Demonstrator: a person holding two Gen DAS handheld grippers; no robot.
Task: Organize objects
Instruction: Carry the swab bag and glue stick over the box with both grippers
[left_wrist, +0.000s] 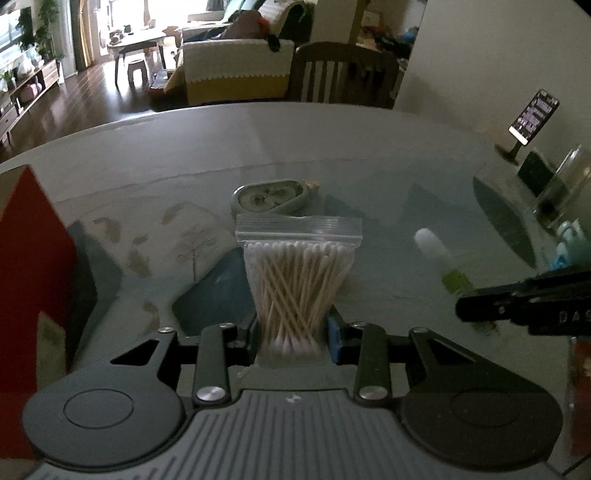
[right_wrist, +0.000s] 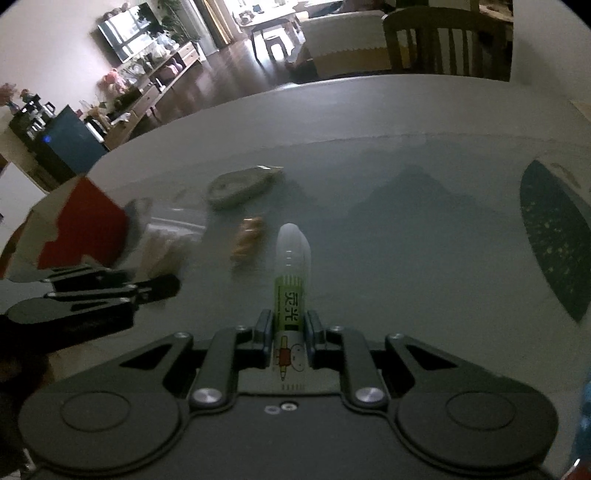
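I hold both grippers low over the table (left_wrist: 332, 140), pointing forward. My left gripper (left_wrist: 293, 332) has its jaws closed on the lower end of a zip bag of cotton swabs (left_wrist: 298, 269), which stands upright above the table. My right gripper (right_wrist: 288, 328) has its jaws closed around a glue stick (right_wrist: 290, 295), with the white cap pointing away. A small green oval case (left_wrist: 271, 199) lies on the table behind the bag, and a red box (left_wrist: 33, 280) is at the left.
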